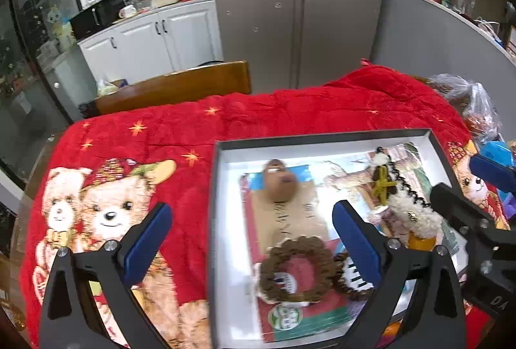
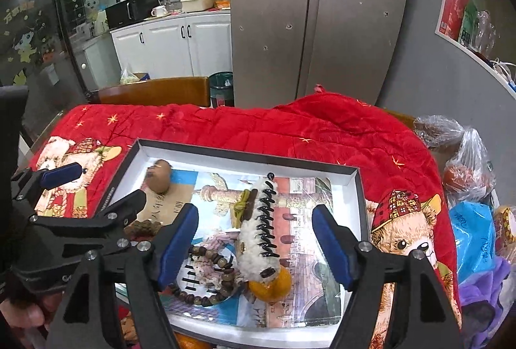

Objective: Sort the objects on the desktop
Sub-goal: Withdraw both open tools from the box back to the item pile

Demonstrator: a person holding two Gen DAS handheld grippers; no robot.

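A dark-rimmed white box (image 1: 322, 137) lies on the red blanket and holds picture cards and small items. In it are a brown nut (image 1: 280, 179), a brown bead ring (image 1: 296, 268) and a white fluffy hair clip (image 1: 406, 207) with black teeth lying over an orange piece (image 1: 419, 241). My left gripper (image 1: 253, 229) stands open above the box's left side, nothing touching its pads. My right gripper (image 2: 256, 241) is open above the fluffy clip (image 2: 258, 229) and the orange piece (image 2: 271, 284), pads apart from both. A dark bead bracelet (image 2: 209, 278) lies beside the clip.
The red bear-print blanket (image 1: 129, 155) covers the table. Plastic bags (image 2: 467, 162) and a blue bag (image 2: 474, 236) crowd the right edge. A wooden chair back (image 1: 174, 87) stands behind the table, with a steel fridge (image 1: 300, 10) beyond. A hand (image 2: 25, 313) shows at lower left.
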